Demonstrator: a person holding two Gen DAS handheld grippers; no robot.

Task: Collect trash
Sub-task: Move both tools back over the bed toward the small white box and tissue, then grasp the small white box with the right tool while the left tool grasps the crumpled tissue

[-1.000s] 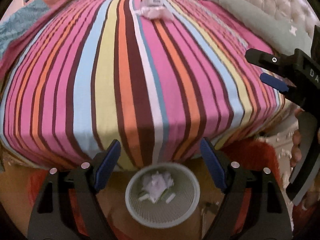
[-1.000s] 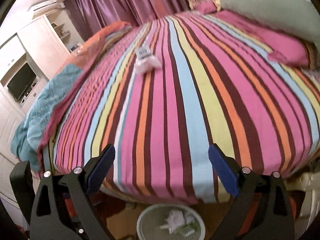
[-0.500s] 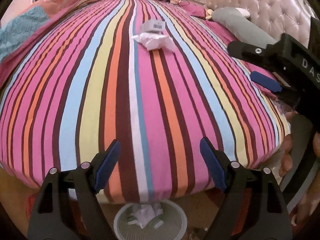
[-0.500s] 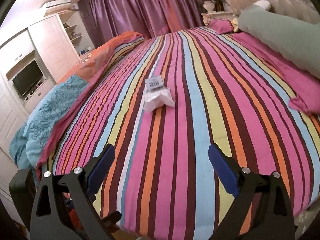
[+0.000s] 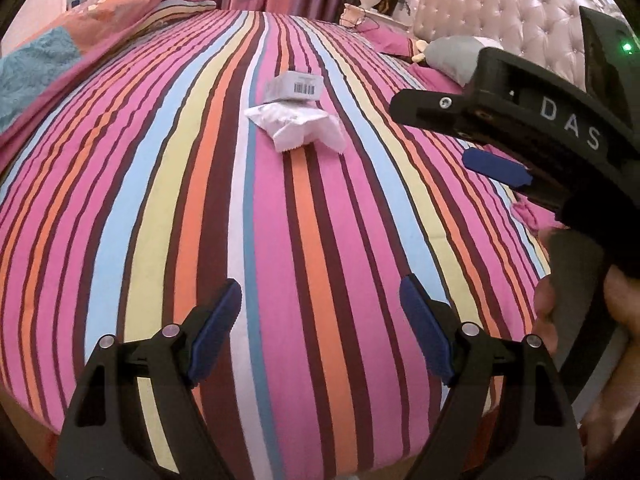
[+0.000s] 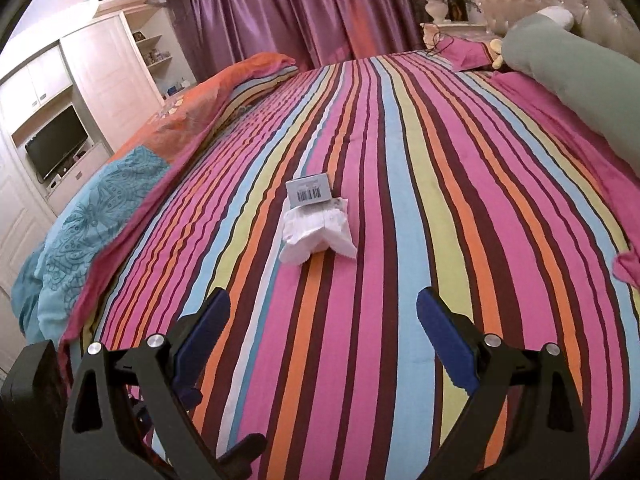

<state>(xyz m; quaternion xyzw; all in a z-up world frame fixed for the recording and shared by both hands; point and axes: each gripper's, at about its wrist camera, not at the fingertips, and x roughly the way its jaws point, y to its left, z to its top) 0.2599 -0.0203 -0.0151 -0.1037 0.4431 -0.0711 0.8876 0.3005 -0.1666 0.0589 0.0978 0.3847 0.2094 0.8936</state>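
I count two pieces of trash on the striped bedspread point(image 6: 420, 240): one small grey box with a barcode point(image 6: 310, 193) on the far side, and one crumpled white wrapper point(image 6: 316, 232) touching it on the near side. I hold two grippers: my left gripper point(image 5: 320, 320) and my right gripper point(image 6: 323, 334), each with two blue-padded fingers spread apart and nothing between them. To the far left lies one folded quilt in orange and teal point(image 6: 120, 176). On the right I see one long grey-green bolster point(image 6: 572, 80) and one pink pillow point(image 6: 468, 54) beyond it. Far back stand one white vase point(image 6: 435, 8), one purple curtain point(image 6: 280, 8) and one television point(image 6: 56, 144).
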